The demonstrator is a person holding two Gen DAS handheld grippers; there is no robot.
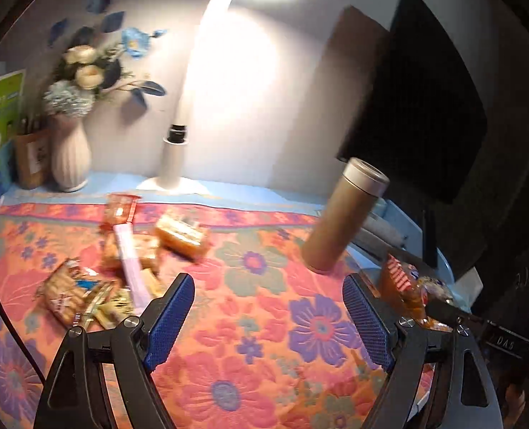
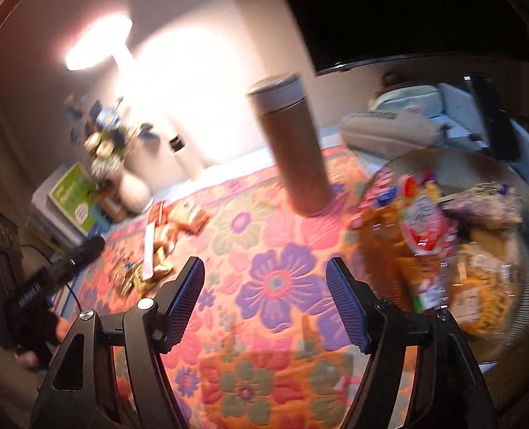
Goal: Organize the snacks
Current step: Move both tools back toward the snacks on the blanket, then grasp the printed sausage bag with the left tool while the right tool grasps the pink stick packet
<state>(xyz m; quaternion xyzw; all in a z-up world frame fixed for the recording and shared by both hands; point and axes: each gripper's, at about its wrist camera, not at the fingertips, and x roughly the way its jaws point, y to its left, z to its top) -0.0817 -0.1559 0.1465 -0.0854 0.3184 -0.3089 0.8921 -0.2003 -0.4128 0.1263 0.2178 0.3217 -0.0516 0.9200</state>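
Both claws are held wide and empty over the orange floral tablecloth (image 1: 264,321): the left gripper (image 1: 268,316) and the right gripper (image 2: 265,298). Loose wrapped snack packets (image 1: 128,264) are scattered left of the tall bronze metal flask (image 1: 346,214); others are piled in a round shallow bowl (image 2: 528,221) at right.

**Orange florals, blue pads, gold flask**

The cloth (image 1: 264,321) over the worktop is orange, patterned with large purple, pink and grey-green flowers, and edged in pale blue. Each hand-held gripper carries dotted blue pads (image 1: 169,321) on black frames. The flask (image 1: 343,218) is matte gold with a silver cap. The ribbed vase (image 1: 70,157) is white. Snack packets (image 1: 128,268) are mostly orange and tan, one with a pink strip.
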